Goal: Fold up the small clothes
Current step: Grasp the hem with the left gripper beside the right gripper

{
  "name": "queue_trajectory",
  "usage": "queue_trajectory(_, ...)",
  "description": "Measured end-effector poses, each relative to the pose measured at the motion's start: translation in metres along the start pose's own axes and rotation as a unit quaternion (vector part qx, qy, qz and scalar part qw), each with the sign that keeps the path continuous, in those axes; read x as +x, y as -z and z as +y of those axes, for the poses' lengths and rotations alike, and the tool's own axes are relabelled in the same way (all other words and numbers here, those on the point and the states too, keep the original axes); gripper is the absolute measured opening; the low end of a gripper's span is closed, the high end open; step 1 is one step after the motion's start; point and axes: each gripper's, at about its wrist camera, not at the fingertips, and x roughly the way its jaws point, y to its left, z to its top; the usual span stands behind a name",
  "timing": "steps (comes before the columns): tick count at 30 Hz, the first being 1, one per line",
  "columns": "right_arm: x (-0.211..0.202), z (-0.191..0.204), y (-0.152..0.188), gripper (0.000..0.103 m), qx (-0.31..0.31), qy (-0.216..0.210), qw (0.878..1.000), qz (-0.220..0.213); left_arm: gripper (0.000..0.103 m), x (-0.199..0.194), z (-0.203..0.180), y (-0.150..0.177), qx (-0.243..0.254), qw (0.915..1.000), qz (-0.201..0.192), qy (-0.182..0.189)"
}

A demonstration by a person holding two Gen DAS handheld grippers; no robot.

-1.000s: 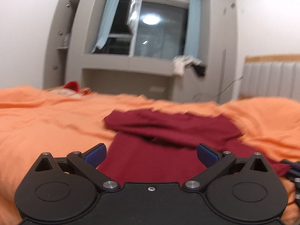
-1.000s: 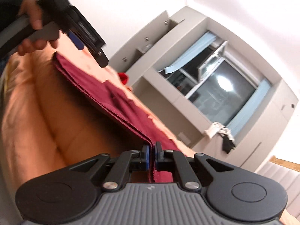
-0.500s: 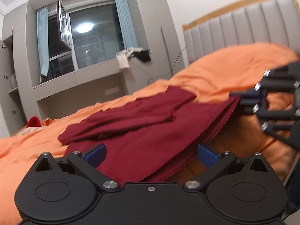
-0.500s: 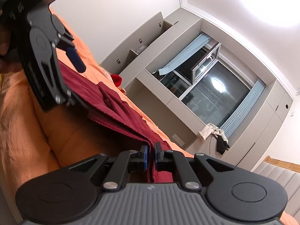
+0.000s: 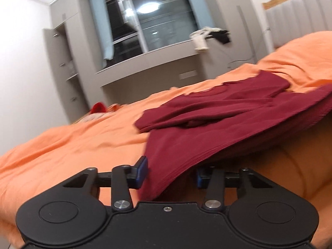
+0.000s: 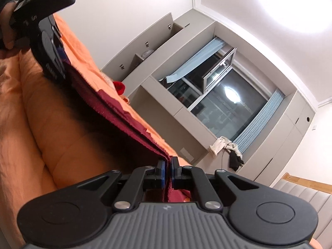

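Note:
A dark red small garment (image 5: pixel 207 128) lies on the orange bedspread (image 5: pixel 72 145), its sleeves folded across the body. My left gripper (image 5: pixel 170 173) is open, its blue pads either side of the near hem corner, which lies between them. My right gripper (image 6: pixel 167 172) is shut on the other hem corner of the garment (image 6: pixel 116 108) and holds that edge lifted off the bed. The left gripper (image 6: pixel 53 56) also shows at the far corner in the right wrist view.
A grey wardrobe and window unit (image 5: pixel 145 47) stands beyond the bed. Clothes (image 5: pixel 209 36) hang at the window ledge. A red item (image 5: pixel 99 107) lies at the bed's far side. A padded headboard (image 5: pixel 300 14) is to the right.
My left gripper has moved in to the near hem corner and its fingers have narrowed around it. My right gripper stays shut on its corner, holding the hem up.

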Motion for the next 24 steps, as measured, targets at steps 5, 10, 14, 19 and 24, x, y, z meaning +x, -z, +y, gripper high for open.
queue_trajectory(5, 0.007, 0.007, 0.004, 0.007, -0.021, -0.021, 0.999, 0.029, 0.032, -0.007, 0.011, 0.002, -0.013, 0.9998, -0.006, -0.012)
queue_trajectory(10, 0.018, 0.016, 0.015, 0.016, -0.043, -0.051, 0.994, 0.086, 0.03, -0.011, 0.013, 0.003, -0.018, 0.9996, -0.008, -0.02)
queue_trajectory(14, 0.016, 0.016, 0.02, 0.016, -0.043, -0.04, 0.994, 0.096, 0.03, -0.011, 0.016, 0.002, -0.028, 0.9993, -0.005, -0.022)
queue_trajectory(19, 0.013, 0.007, 0.022, 0.011, -0.03, -0.024, 0.994, 0.099, 0.038, -0.012, 0.017, 0.002, -0.034, 0.9989, 0.0, -0.034)
queue_trajectory(24, 0.011, 0.006, 0.021, 0.011, -0.036, -0.016, 0.994, 0.103, 0.019, -0.013, 0.016, 0.004, -0.029, 0.999, 0.008, -0.033)
